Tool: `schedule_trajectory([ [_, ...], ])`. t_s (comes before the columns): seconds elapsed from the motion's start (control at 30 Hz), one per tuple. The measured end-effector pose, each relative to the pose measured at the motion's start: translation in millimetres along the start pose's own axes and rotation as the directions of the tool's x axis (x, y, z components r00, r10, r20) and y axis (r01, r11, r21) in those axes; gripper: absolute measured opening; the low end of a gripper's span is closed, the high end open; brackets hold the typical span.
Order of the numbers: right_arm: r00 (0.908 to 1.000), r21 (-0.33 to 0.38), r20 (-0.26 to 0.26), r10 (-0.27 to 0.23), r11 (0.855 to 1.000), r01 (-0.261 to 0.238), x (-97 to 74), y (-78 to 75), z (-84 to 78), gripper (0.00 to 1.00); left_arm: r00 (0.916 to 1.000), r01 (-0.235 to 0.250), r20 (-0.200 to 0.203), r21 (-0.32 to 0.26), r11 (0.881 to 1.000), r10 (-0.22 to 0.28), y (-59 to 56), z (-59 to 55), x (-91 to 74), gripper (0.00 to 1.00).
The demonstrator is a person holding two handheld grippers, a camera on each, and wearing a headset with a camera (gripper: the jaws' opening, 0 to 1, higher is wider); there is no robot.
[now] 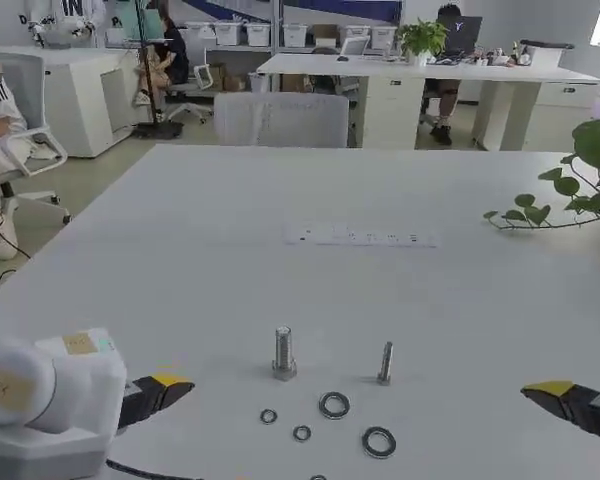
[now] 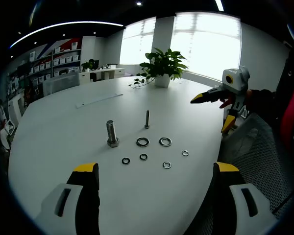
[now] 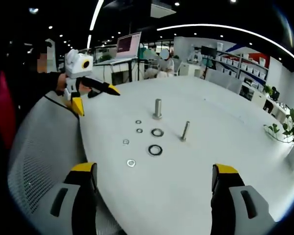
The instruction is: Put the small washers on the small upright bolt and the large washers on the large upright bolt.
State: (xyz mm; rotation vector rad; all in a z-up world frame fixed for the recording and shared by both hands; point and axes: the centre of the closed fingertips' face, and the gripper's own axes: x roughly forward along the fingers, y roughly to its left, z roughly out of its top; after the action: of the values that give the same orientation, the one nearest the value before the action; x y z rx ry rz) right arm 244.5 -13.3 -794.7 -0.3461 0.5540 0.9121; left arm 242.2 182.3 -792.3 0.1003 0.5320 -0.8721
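Near the table's (image 1: 180, 250) front edge, small washers (image 1: 268, 416) and large washers (image 1: 334, 405) lie loose just before the upright large bolt (image 1: 284, 354) and small bolt (image 1: 385, 363). Either side, the left gripper (image 2: 157, 167) and right gripper (image 3: 154, 169) hang spread and empty. Best to pinch one washer by its rim, keep it level, and centre its hole over the matching bolt.

Washers (image 1: 333, 405) before large bolt (image 1: 284, 353), small bolt (image 1: 385, 363) right
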Motion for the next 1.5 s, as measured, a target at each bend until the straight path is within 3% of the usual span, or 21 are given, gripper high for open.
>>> schedule_trajectory([
  [1.5,0.9996,-0.016,-0.026,0.009,1.0,-0.01,1.1,-0.3,-1.8,0.94,0.9996,0.013,-0.024,0.007,1.0,-0.013,-3.5,-4.4,0.3,0.95],
])
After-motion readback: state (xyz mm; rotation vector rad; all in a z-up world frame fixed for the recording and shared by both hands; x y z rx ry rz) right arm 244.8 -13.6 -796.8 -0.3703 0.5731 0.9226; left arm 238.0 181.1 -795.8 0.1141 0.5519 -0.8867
